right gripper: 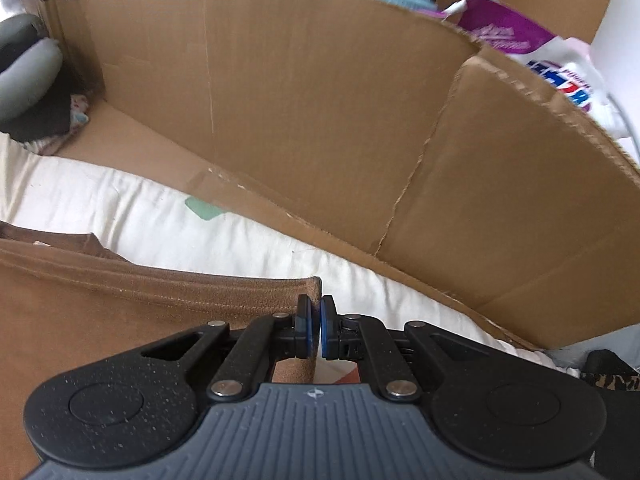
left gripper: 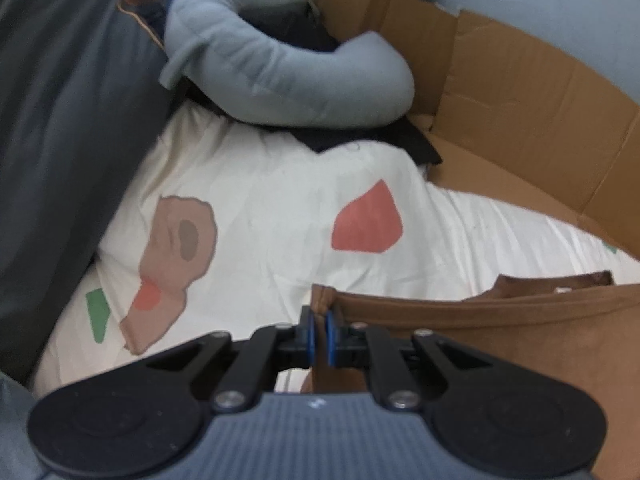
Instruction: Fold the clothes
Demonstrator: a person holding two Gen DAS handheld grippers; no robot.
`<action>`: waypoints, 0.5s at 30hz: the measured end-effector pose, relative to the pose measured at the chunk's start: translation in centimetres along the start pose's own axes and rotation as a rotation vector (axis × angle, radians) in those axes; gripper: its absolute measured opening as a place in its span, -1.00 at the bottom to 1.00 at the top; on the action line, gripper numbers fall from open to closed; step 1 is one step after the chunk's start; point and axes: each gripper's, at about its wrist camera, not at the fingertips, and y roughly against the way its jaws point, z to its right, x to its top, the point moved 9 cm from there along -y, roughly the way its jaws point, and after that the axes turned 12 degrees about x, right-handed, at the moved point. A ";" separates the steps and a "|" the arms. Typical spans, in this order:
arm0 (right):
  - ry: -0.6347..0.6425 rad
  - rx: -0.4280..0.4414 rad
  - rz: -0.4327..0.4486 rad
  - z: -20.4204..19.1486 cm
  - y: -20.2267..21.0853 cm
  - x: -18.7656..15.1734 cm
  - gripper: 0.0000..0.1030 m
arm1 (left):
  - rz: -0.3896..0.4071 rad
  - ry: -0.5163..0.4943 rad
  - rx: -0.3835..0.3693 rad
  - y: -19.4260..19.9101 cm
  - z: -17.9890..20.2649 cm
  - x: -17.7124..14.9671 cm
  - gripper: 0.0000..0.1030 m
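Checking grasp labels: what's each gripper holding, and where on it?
Left gripper and right gripper each pinch a corner of the brown garment's hemmed edge.

Bare white patterned bedsheet [left gripper: 260, 184] lay open ahead; a brown cardboard wall [right gripper: 280, 100] and grey curved pillow [left gripper: 280, 76] blocked beyond.
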 end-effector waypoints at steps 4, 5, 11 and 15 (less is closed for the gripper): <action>-0.010 -0.038 -0.026 0.2 -1.0 0.3 -0.96 | -0.016 -0.005 0.008 -1.1 0.1 0.4 -0.88; -0.013 -0.049 -0.033 0.3 -1.1 0.5 -0.96 | -0.016 -0.001 0.008 -1.2 0.1 0.6 -0.88; 0.007 -0.091 -0.047 0.1 -1.6 1.6 -0.96 | -0.020 -0.023 0.017 -1.9 0.7 1.9 -0.88; -0.015 -0.104 -0.079 0.4 -2.8 2.0 -0.96 | -0.036 -0.047 0.029 -2.9 1.0 2.5 -0.88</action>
